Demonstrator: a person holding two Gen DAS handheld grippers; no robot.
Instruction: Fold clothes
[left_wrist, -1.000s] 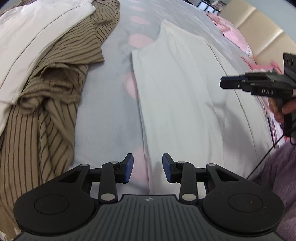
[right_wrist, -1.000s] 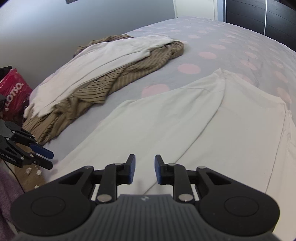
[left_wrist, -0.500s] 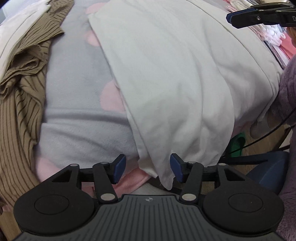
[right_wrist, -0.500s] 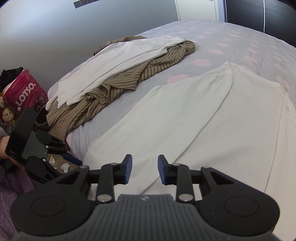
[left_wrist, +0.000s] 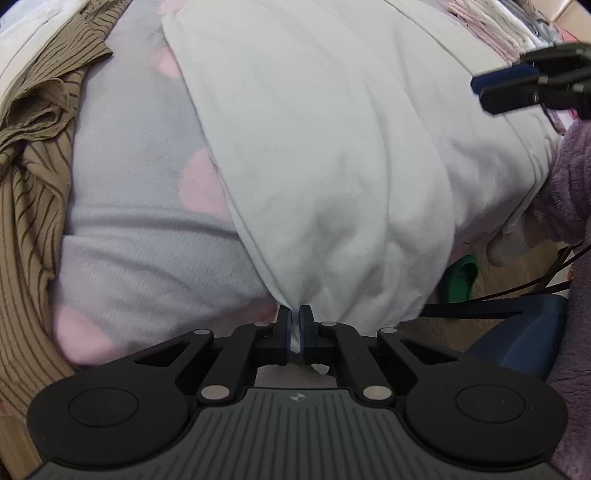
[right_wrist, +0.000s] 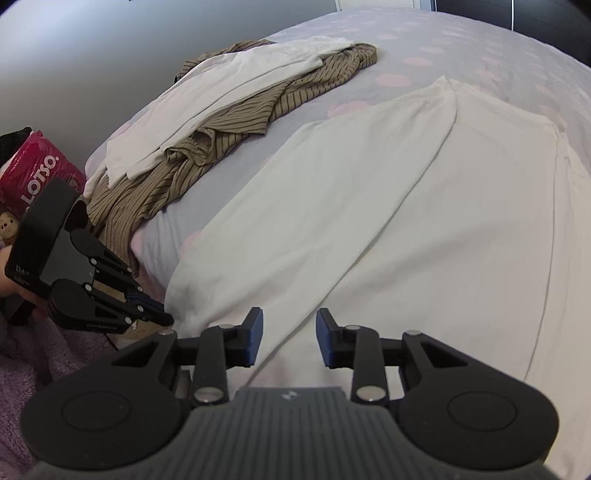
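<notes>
Left tongs (left_wrist: 295, 325) pinched tight on hem corner of white shirt (left_wrist: 332, 166), which lies spread on dotted bed cover (left_wrist: 140, 229), hem hanging over bed edge. My right tongs (right_wrist: 289, 338) spread, nothing between pads, hovering over hem further along.

Risks, biggest first:
- One-corner lift: right side ungripped, shirt drags skewed, fold goes crooked.
- Thin bite: only edge of fabric in left pads, may slip on pull.
- Striped brown garment (right_wrist: 207, 147) near; wide sweep could snag it.
- Cable (left_wrist: 535, 284) by bed edge may catch.
</notes>
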